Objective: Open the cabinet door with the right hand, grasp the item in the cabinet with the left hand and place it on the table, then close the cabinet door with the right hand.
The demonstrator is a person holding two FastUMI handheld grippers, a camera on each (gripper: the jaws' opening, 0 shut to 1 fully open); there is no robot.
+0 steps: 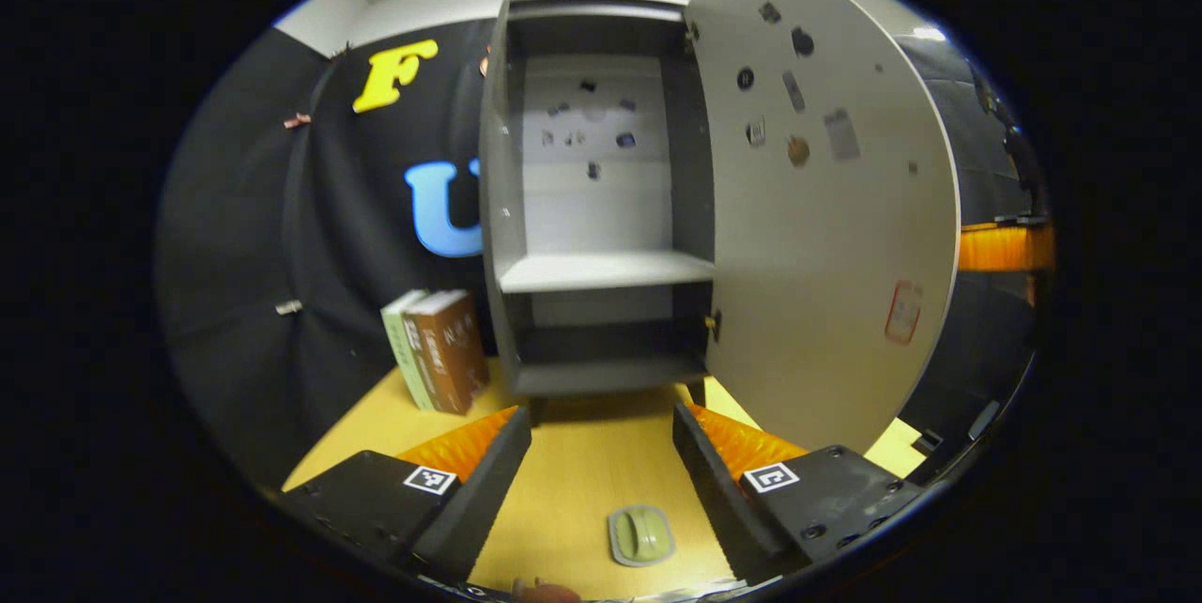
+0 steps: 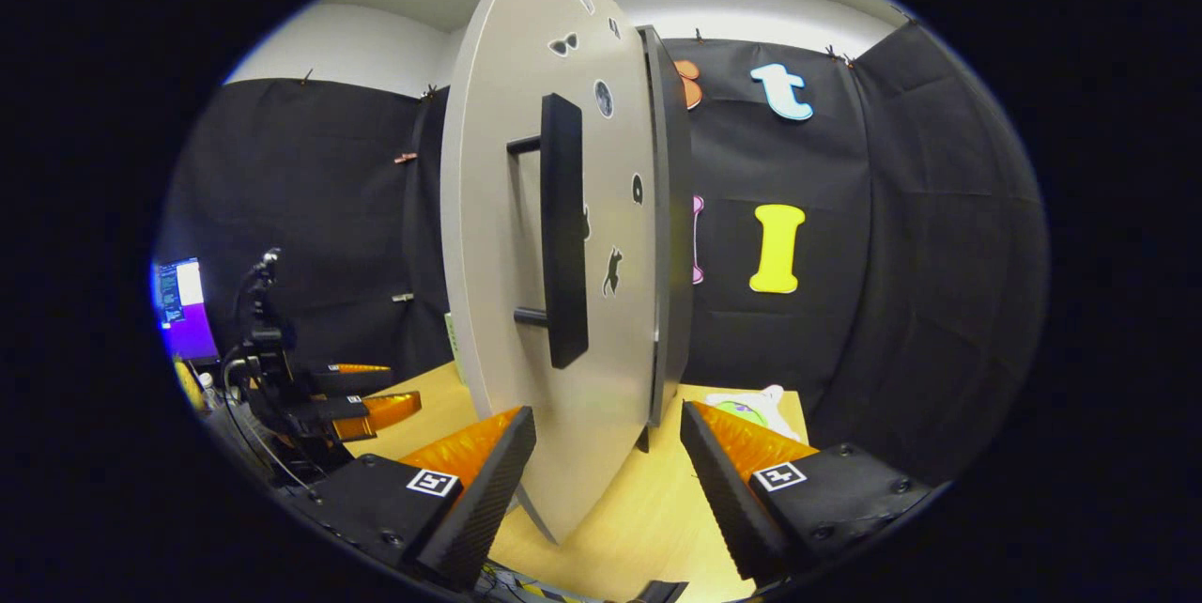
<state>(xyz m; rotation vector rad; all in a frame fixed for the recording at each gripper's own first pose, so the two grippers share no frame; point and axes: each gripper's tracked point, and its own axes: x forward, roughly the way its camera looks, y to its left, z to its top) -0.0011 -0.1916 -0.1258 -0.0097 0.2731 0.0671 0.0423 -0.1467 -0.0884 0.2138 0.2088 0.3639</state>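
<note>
The left gripper [image 1: 601,481] is held wide open and empty above the table [image 1: 582,471], just beyond a small green item [image 1: 641,534] lying flat, its long axis pointing toward the open cabinet [image 1: 601,208]. The right gripper [image 2: 606,481] is spread open, straddling the door [image 2: 554,302] edge below its handle [image 2: 563,227].

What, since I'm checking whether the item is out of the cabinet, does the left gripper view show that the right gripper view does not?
Left gripper view: the inside of the cabinet with its shelf, books standing beside it, and a green item lying on the table.

Right gripper view: the door's outer face with its handle, the left gripper farther off, and a monitor.

Both: the open door and the table.
</note>
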